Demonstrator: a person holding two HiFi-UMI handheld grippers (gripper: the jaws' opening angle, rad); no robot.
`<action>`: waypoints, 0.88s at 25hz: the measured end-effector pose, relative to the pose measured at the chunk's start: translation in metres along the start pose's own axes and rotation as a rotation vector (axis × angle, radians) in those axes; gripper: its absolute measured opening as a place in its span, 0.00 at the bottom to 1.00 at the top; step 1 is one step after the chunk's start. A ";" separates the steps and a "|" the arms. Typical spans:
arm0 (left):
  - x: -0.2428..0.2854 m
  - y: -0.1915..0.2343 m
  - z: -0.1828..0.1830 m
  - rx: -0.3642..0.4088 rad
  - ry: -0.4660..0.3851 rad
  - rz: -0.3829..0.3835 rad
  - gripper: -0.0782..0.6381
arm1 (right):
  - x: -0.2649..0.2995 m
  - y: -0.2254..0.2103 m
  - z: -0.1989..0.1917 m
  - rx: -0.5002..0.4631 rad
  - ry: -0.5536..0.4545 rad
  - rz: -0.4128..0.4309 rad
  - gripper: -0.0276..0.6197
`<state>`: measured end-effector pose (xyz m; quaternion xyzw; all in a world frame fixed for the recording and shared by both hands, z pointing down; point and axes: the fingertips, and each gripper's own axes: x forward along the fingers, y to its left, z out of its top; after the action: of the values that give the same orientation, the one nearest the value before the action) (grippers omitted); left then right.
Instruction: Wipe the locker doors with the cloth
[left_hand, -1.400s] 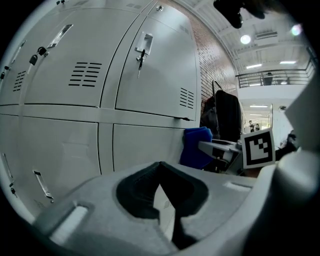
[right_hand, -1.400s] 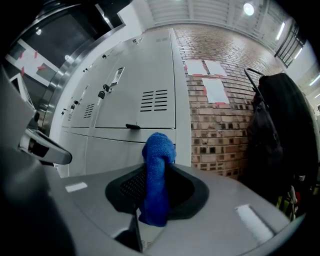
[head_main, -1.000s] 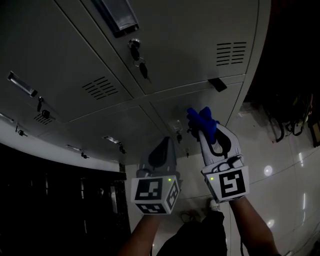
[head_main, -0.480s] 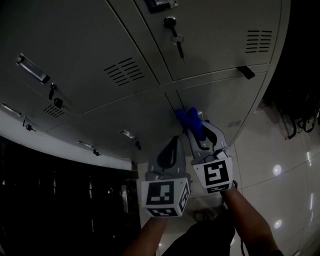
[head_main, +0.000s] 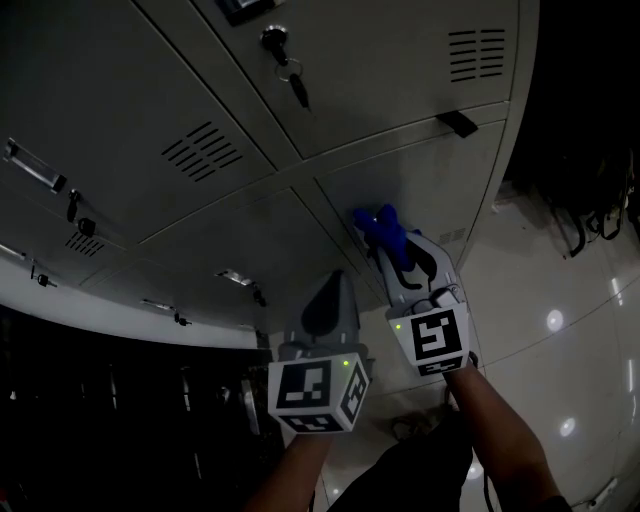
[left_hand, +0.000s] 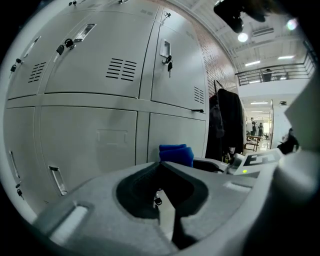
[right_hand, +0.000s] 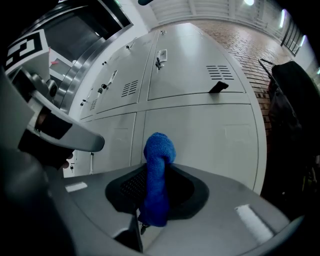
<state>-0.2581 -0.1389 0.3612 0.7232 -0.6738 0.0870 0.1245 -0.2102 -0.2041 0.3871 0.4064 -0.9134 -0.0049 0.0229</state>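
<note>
The blue cloth (right_hand: 157, 175) is clamped between the 2 closed jaws of the right gripper (head_main: 398, 258), its long axis laid along them and its bunched end pointed at the lower locker door (head_main: 430, 185) near that door's left edge, with bare panel left rightward, while the left gripper (head_main: 330, 298) is held closed on nothing just beside.

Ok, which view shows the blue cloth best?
The right gripper view: the cloth, large and central, is pinched by the right gripper. The head view shows it small before a locker door; the left gripper view only a corner.
</note>
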 end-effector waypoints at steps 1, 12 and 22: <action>0.003 -0.004 0.000 0.002 -0.001 -0.007 0.11 | -0.002 -0.007 -0.002 -0.002 0.002 -0.007 0.17; 0.035 -0.040 -0.007 0.002 0.016 -0.039 0.11 | -0.029 -0.105 -0.018 -0.040 0.040 -0.103 0.17; 0.056 -0.061 -0.012 0.005 0.036 -0.019 0.11 | -0.047 -0.177 -0.036 -0.021 0.057 -0.189 0.17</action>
<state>-0.1922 -0.1846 0.3854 0.7282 -0.6642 0.1002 0.1357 -0.0462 -0.2874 0.4163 0.4903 -0.8699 -0.0052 0.0525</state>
